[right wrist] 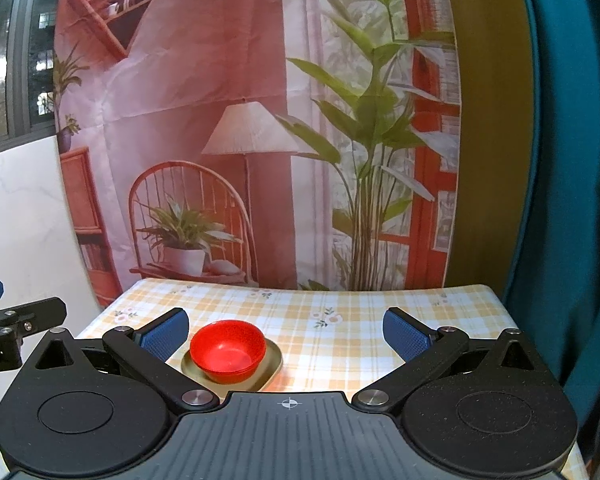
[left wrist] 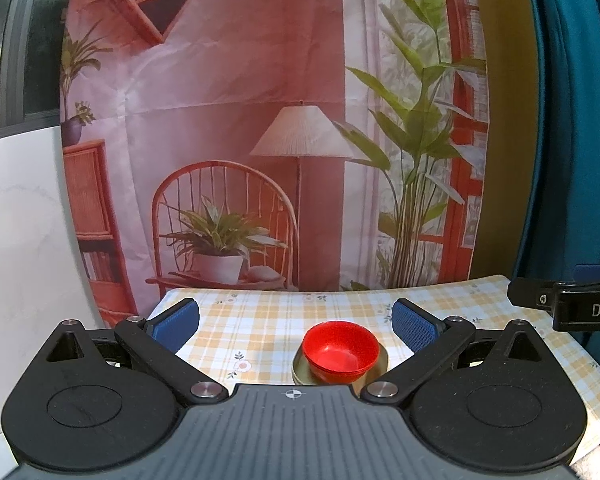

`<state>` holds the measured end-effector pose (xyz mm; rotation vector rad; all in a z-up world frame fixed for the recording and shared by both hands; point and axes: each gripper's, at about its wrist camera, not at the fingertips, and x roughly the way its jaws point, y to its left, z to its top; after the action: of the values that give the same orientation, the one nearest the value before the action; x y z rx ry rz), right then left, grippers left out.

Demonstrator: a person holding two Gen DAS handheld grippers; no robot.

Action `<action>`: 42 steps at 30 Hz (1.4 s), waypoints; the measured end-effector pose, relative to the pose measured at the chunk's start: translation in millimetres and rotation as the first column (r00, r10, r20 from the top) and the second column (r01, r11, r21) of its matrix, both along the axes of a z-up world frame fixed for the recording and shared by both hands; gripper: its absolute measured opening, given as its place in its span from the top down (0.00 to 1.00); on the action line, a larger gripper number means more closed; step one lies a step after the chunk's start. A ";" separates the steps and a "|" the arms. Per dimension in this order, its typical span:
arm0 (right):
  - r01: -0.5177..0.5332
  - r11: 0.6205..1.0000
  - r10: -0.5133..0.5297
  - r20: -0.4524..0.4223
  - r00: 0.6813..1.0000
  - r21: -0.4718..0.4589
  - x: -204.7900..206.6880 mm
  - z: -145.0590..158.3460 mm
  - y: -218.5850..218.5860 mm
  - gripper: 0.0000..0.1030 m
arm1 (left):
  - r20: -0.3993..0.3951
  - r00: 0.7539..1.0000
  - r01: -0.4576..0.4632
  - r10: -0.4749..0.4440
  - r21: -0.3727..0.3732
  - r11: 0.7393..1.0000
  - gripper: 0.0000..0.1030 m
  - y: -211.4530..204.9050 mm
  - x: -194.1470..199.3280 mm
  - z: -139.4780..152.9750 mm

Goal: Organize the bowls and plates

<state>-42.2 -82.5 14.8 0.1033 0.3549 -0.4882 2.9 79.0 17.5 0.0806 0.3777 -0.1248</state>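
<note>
Checked yellow cloth covers the table (right wrist: 340,344), and on it, toward the near edge, red bowls (right wrist: 228,350) sit nested together inside an olive-gold plate (right wrist: 274,362); a second rim line low on the red wall suggests more than one bowl, though I cannot count them. The stack stands upright and looks settled, so the sorting appears finished or nearly so: no other plate or bowl shows on the cloth in either view. What may be left, if anything, lies outside these views.

Neither tool grips anything. The left gripper (left wrist: 296,322) has its jaws spread wide, the stack just ahead and a little right of its centre line. The right gripper (right wrist: 286,330) is likewise spread, with the stack just beside its left blue finger (right wrist: 166,336).

Behind the table hangs a printed backdrop (right wrist: 220,120) of a lamp, chair and plants, with a teal curtain (right wrist: 572,160) at the right. Nothing stands between the grippers and the stack.
</note>
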 end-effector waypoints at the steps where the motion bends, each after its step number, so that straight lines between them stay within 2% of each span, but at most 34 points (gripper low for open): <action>1: 0.000 1.000 0.000 0.000 1.000 0.001 0.0 0.0 -0.4 0.00 | 0.000 1.000 -0.003 0.003 0.002 1.000 0.00 -0.2 -0.2 -0.1; 42: 0.012 1.000 -0.012 0.003 1.000 0.005 -1.4 -2.5 -1.3 0.00 | 0.014 1.000 -0.021 0.021 -0.004 1.000 0.00 2.7 -5.7 0.5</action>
<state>-43.6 -83.8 12.3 0.1113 0.3524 -0.4989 -2.8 81.7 18.0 0.0740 0.3644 -0.1043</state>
